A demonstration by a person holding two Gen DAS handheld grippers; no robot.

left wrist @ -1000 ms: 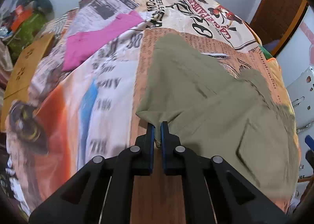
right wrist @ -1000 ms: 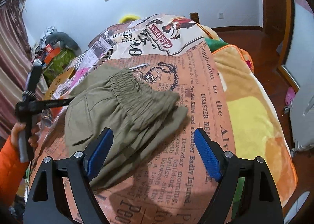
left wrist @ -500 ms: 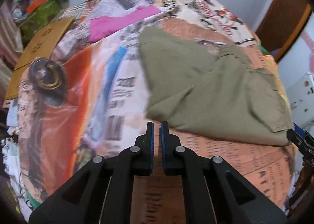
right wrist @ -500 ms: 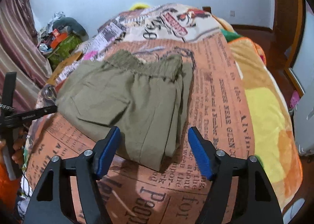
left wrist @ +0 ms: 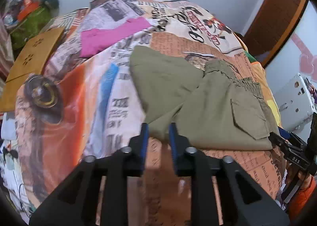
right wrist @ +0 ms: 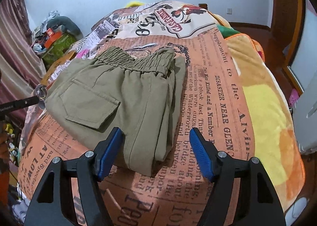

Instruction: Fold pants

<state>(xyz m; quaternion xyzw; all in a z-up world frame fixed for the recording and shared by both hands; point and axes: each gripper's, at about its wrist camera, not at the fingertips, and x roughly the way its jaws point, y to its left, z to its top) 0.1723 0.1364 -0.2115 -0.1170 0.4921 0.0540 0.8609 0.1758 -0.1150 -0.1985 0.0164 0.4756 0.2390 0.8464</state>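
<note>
My left gripper (left wrist: pixel 158 134) tilts steeply down, jaws opening with nothing pinched, at the near edge of the olive pants (right wrist: pixel 126 97), while my right gripper (right wrist: pixel 155 151) (also angled down) hangs spread over their near folded corner on the newsprint bedspread (right wrist: pixel 214 95).

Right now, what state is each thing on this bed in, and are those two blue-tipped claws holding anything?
Olive pants: folded, lying flat on the bedspread, waistband at the far end, pocket flap up.
Left gripper: jaws opening at the pants' near edge; not pressing the cloth.
Right gripper: open, straddling the near corner of the pants, not gripping.
Pink garment: spread loosely, apart from the pants.
Bedspread: spread over the bed.
</note>
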